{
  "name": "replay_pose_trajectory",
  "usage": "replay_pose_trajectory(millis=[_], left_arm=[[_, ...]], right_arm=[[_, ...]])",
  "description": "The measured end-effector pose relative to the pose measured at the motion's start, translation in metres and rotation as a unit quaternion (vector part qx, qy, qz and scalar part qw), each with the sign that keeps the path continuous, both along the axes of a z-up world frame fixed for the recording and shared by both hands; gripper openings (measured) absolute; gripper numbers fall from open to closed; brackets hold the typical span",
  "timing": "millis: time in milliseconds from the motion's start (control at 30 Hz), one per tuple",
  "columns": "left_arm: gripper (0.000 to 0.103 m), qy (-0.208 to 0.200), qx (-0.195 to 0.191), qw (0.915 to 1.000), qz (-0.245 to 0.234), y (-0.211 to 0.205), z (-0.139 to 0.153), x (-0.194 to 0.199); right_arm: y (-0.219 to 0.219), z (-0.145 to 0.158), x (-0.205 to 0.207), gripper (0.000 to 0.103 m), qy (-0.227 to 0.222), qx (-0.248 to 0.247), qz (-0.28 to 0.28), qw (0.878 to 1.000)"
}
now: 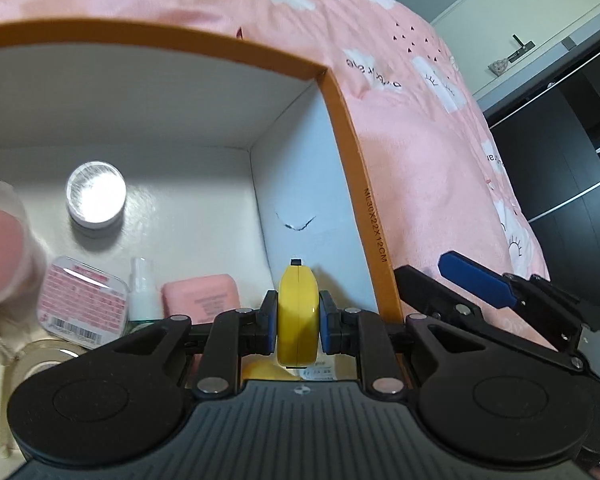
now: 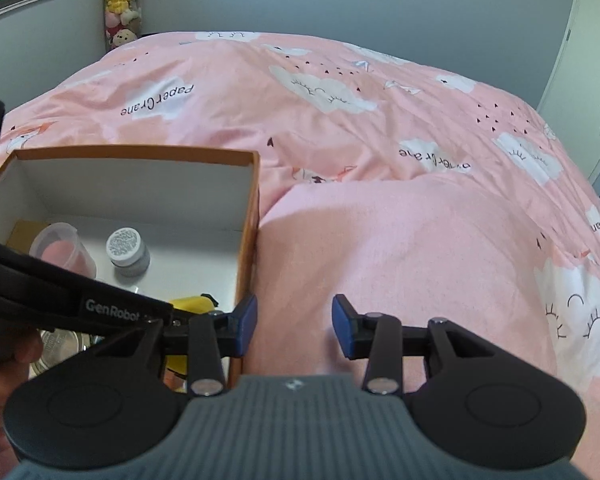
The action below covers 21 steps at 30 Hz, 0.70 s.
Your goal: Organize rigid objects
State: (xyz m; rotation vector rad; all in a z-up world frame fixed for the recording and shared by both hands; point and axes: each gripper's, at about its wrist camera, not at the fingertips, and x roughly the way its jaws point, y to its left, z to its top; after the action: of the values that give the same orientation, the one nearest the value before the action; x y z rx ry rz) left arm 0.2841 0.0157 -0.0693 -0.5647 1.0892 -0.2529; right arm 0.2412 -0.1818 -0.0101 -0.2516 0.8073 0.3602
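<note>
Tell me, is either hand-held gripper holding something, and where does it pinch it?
The left hand-held gripper pinches a yellow tape measure by its flat sides, over the box. The right hand-held gripper is open, holding nothing.

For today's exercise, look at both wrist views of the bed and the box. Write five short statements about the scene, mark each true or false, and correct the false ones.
1. The left tool grips a yellow object. True.
2. The right tool holds a jar. False: it is open, with only the pink bedcover behind the gap.
3. The box has an orange outside and white inside. True.
4. The box is empty. False: a silver-lidded jar and a pink case, among others, lie in it.
5. The bedcover is plain blue. False: it is pink with white clouds.
</note>
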Motion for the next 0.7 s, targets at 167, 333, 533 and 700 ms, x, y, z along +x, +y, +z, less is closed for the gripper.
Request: replay_pose_trajectory(millis=[167,333,533,700], left_arm=[[0.023,0.016,0.001,0.9999,0.0,-0.002,-0.009,0.005],[0.024,0.013,0.001,0.9999,0.001,0.002,-0.005,0.001],[0.025,-0.021,0.049,0.9986,0.003,0.008,0.021,-0.013],[0.025,-0.078,0.095,0.9924,0.005,0.017,0.058,-0.041]], right_arm=[[-0.005,-0.005,0.003,0.047,0.012,0.0,-0.007,1.0],[-0.003,-0.008,-0.001,0.049,0.017,-0.009,-0.001,1.0],[0.0,-0.009,-0.006,0.053,0.018,-0.023,0.001,1.0],[-0.004,-0.001,-0.013,0.057,0.01,-0.021,-0.008,1.0]])
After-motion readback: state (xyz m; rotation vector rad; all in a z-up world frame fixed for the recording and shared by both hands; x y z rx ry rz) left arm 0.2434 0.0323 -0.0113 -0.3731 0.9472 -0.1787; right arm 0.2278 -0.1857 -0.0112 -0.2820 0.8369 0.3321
